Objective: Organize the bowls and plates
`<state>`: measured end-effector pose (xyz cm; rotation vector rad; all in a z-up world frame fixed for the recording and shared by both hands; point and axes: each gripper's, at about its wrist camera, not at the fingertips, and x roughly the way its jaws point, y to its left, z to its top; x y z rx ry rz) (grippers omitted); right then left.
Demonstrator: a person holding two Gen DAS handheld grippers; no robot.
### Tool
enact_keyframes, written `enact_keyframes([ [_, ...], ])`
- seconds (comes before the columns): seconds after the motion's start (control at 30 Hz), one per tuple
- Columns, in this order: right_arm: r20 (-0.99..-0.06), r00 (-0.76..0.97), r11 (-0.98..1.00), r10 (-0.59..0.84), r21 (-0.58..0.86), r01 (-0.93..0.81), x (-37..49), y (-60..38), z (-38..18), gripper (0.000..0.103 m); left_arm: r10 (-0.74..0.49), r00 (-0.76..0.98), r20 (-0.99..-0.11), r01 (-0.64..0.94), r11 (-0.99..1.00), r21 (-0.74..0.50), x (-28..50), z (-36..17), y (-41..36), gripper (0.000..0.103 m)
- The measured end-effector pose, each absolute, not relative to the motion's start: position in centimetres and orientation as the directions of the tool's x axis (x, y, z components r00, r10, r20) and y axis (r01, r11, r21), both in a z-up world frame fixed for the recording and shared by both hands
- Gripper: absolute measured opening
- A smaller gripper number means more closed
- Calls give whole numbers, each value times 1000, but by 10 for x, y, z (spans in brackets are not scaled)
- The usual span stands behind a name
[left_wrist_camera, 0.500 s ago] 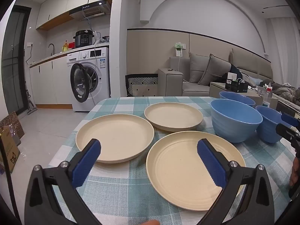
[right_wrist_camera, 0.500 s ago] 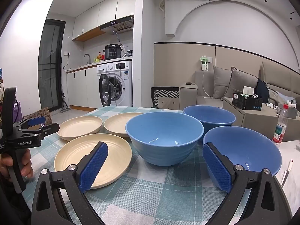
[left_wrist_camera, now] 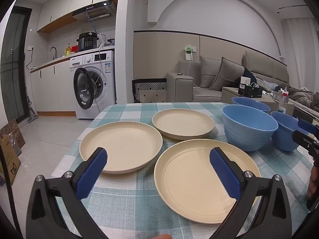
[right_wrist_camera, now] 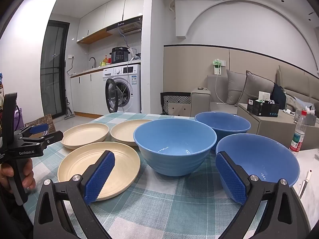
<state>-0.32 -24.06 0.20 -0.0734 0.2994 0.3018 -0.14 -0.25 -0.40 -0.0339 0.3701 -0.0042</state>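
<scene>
Hovering as before — both tools, left (left_wrist_camera: pixel 158 171) and right (right_wrist_camera: pixel 165 175), gaping, nothing gripped

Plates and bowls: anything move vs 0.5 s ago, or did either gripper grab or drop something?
No visible change. Both grippers hang open and empty as before: the left gripper over the near plate, the right gripper before the middle bowl. The three plates and three bowls lie apart, unstacked, on the checked tablecloth as they did.

Three cream plates (left_wrist_camera: pixel 120 146) (left_wrist_camera: pixel 183 123) (left_wrist_camera: pixel 206 180); three blue bowls (right_wrist_camera: pixel 175 145) (right_wrist_camera: pixel 222 123) (right_wrist_camera: pixel 259 159); one checked tablecloth (right_wrist_camera: pixel 159 209).
</scene>
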Motion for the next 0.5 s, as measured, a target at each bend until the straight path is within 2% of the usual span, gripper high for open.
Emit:
enact_keyframes([
  [0.5, -301, 911, 953, 282, -26, -303, -4, -241, 2, 103, -10, 932, -363, -2, 999, -33, -2, -3, -2, 103],
])
